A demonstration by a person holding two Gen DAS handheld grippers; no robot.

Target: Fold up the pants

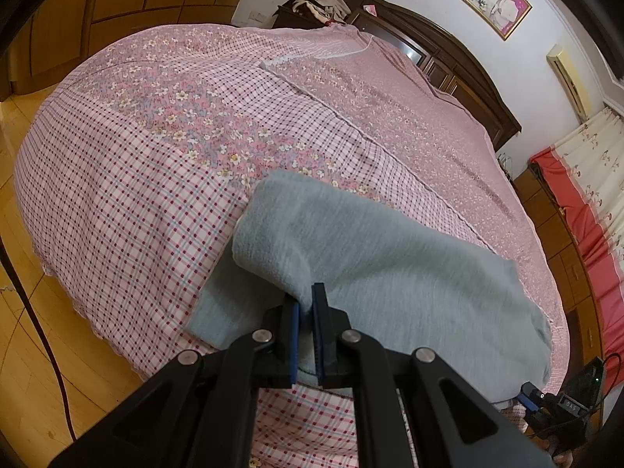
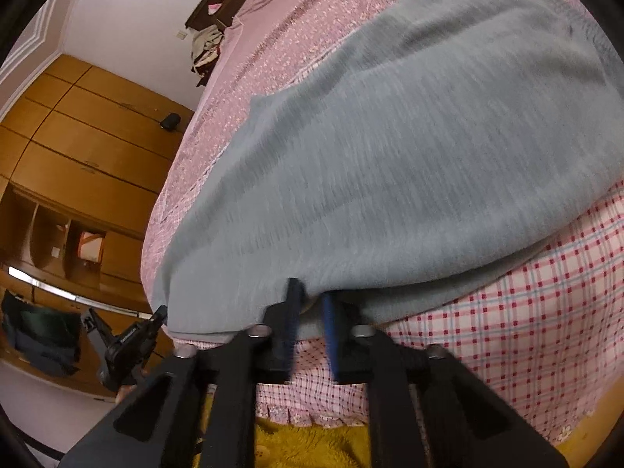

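Observation:
The grey pants (image 1: 374, 265) lie on the bed's near edge, doubled over, with a lower layer sticking out at the left. My left gripper (image 1: 306, 304) is shut on the near edge of the pants and lifts it slightly. In the right wrist view the pants (image 2: 409, 148) fill the middle, blurred by motion. My right gripper (image 2: 312, 300) is shut on their near hem. The right gripper also shows in the left wrist view (image 1: 546, 397) at the lower right, and the left gripper in the right wrist view (image 2: 132, 339) at the lower left.
The bed (image 1: 156, 124) has a pink checked and floral cover. A dark headboard (image 1: 460, 62) and clothes pile (image 1: 319, 4) stand behind. Wooden floor (image 1: 23, 312) with a cable lies left. Wardrobes (image 2: 78, 136) and a yellow rug (image 2: 312, 444) show in the right wrist view.

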